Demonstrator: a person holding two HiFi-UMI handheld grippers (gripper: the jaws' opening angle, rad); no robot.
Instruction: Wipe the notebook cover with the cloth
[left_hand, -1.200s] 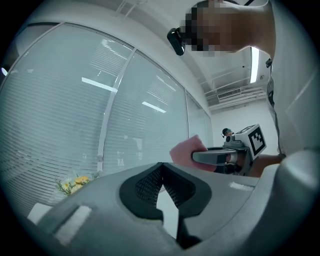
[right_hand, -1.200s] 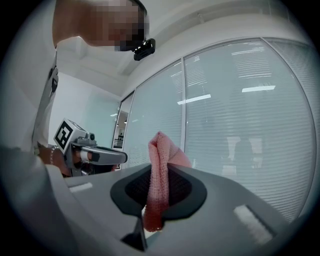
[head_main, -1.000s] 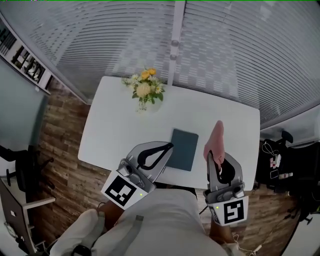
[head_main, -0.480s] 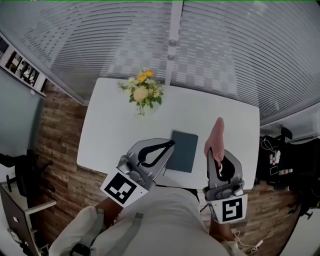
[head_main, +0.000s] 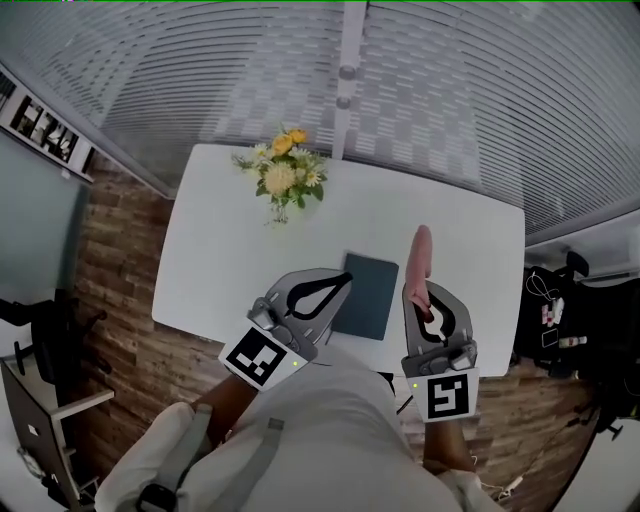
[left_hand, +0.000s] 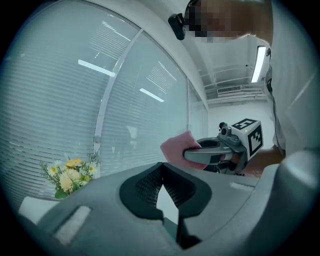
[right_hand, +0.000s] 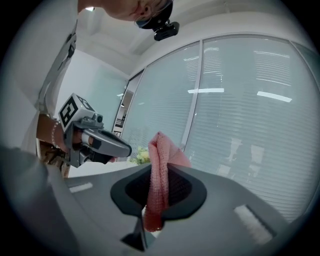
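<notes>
A dark teal notebook (head_main: 366, 295) lies flat near the front edge of the white table (head_main: 230, 250). My right gripper (head_main: 421, 296) is shut on a pink cloth (head_main: 420, 258), which sticks up past its jaws just right of the notebook. In the right gripper view the cloth (right_hand: 160, 157) is pinched as a folded strip between the pads (right_hand: 176, 189). My left gripper (head_main: 343, 283) is shut with nothing in it, its tips over the notebook's left edge. Both grippers are held up off the table. The left gripper view shows the right gripper (left_hand: 192, 154) and the cloth (left_hand: 175, 146).
A vase of yellow and white flowers (head_main: 280, 175) stands at the table's far left. Glass walls with blinds (head_main: 420, 90) run behind the table. Wood floor (head_main: 110, 290) lies to the left, and dark chairs and clutter (head_main: 570, 310) stand to the right.
My right gripper has moved left with the cloth, closer to the notebook's right edge. The left gripper has shifted slightly right. The head view has tilted a little.
</notes>
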